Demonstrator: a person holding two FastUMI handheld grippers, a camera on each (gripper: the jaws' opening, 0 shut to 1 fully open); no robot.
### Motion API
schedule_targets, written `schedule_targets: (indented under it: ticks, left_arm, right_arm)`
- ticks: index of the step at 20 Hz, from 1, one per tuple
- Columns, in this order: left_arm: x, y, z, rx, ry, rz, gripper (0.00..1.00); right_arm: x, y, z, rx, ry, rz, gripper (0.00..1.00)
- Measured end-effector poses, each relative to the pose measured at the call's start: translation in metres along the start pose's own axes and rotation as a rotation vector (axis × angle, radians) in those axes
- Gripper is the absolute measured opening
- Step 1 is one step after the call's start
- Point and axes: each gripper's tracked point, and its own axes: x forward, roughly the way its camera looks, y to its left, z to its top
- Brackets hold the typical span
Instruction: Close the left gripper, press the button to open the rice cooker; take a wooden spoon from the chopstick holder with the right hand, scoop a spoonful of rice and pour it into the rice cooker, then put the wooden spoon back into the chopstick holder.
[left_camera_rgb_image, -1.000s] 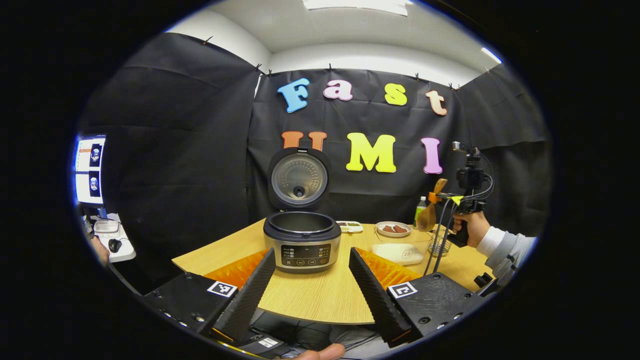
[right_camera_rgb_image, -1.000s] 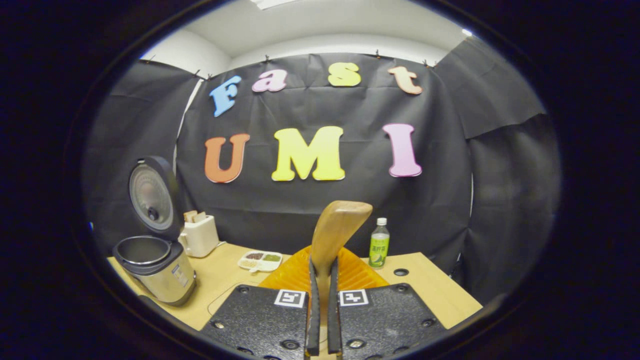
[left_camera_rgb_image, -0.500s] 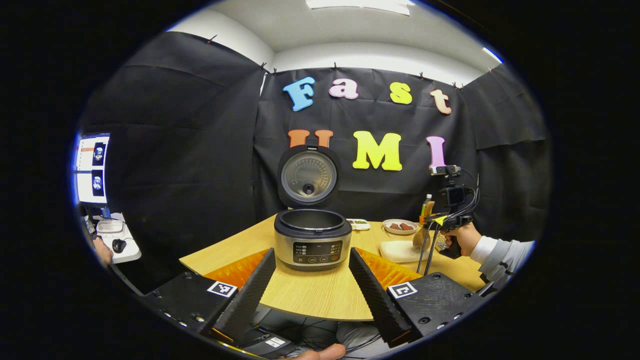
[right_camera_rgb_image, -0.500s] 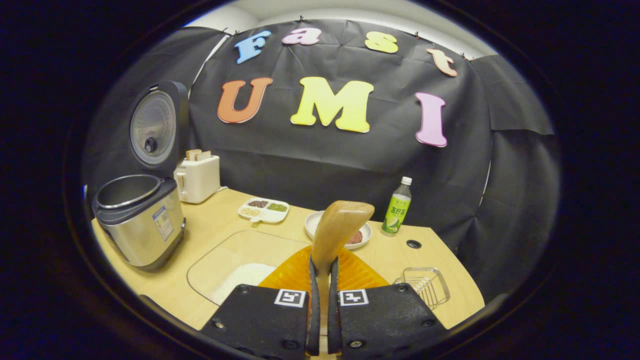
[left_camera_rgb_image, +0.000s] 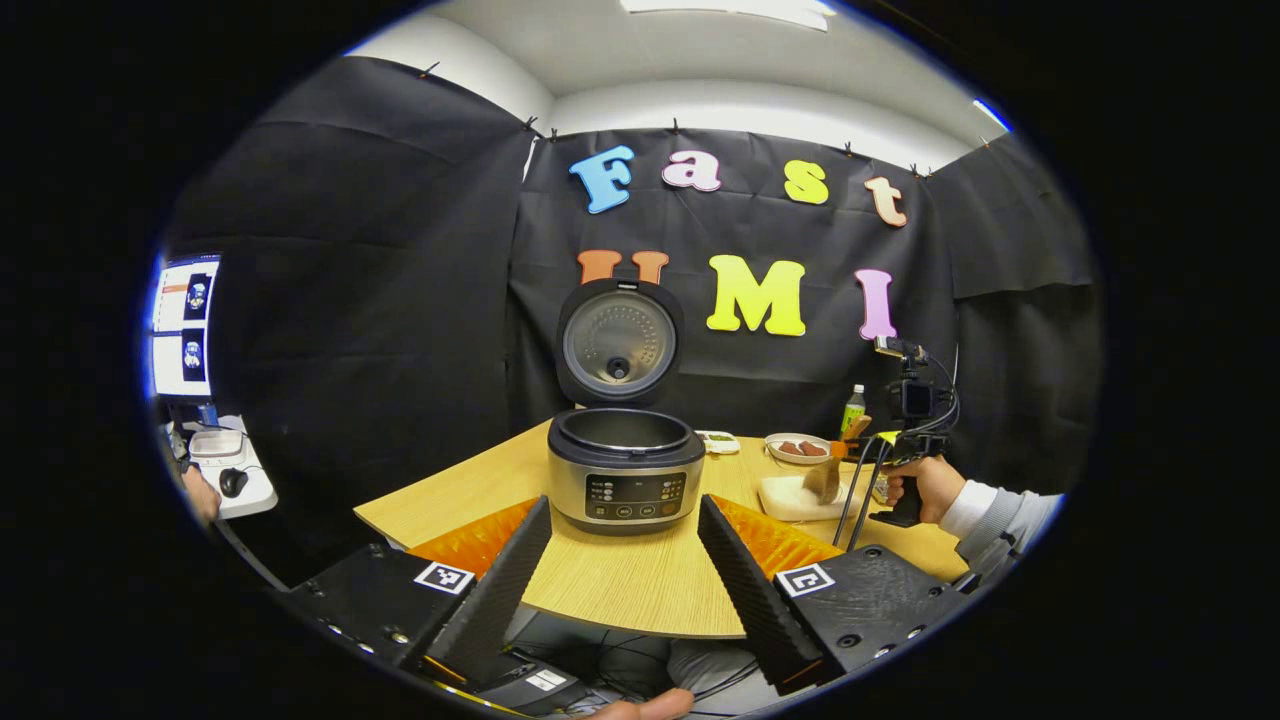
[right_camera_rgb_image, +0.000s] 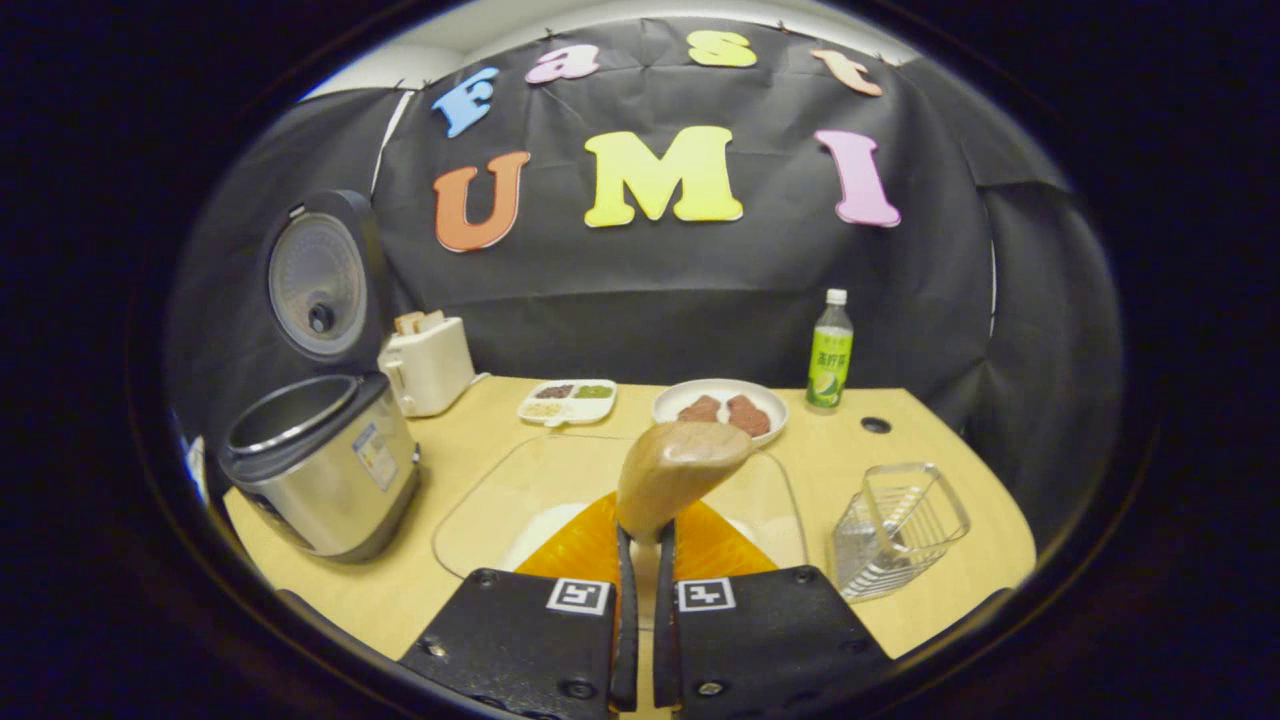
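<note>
One wooden spoon (right_camera_rgb_image: 678, 465) is clamped by its handle between both fingers of the right gripper (right_camera_rgb_image: 640, 610); its long axis runs forward from the fingers, bowl end out and tilted up, above the clear rice container (right_camera_rgb_image: 470, 505) that holds white rice. Seen from the left gripper view, the spoon's bowl hangs down over that container. One rice cooker (left_camera_rgb_image: 625, 470) stands on the table (left_camera_rgb_image: 620, 590) with its lid upright and pot uncovered, directly ahead of the left gripper (left_camera_rgb_image: 625, 580), whose fingers stand wide apart and grip nothing. One wire chopstick holder (right_camera_rgb_image: 895, 530) sits to the right of the container, one plate (right_camera_rgb_image: 720, 405), one bottle (right_camera_rgb_image: 829, 352) and one toaster (right_camera_rgb_image: 428, 362) behind.
</note>
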Motion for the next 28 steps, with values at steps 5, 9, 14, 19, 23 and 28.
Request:
schedule_targets:
  ticks: [5, 9, 14, 19, 23, 28]
  left_arm:
    - [-0.002, 0.007, 0.002, -0.002, -0.009, 0.006, 0.95]
    - [0.0, 0.014, -0.001, -0.01, 0.0, 0.02, 0.94]
    - [0.001, 0.016, -0.003, -0.013, 0.004, 0.025, 0.95]
    - [-0.001, 0.013, 0.001, 0.018, -0.01, 0.026, 0.94]
    - [-0.004, 0.008, 0.009, 0.017, -0.026, 0.02, 0.94]
    - [-0.005, 0.012, 0.008, 0.031, -0.026, 0.032, 0.94]
  right_arm:
    - [0.006, 0.021, 0.001, 0.107, 0.028, 0.059, 0.11]
    - [0.015, 0.02, 0.004, 0.331, 0.086, 0.149, 0.11]
    - [0.02, -0.004, 0.01, 0.645, 0.132, 0.212, 0.11]
    - [0.007, -0.026, 0.032, 0.761, 0.067, 0.21, 0.11]
    - [-0.005, -0.048, 0.048, 0.857, 0.005, 0.214, 0.11]
    - [-0.015, -0.069, 0.065, 1.2, -0.071, 0.328, 0.11]
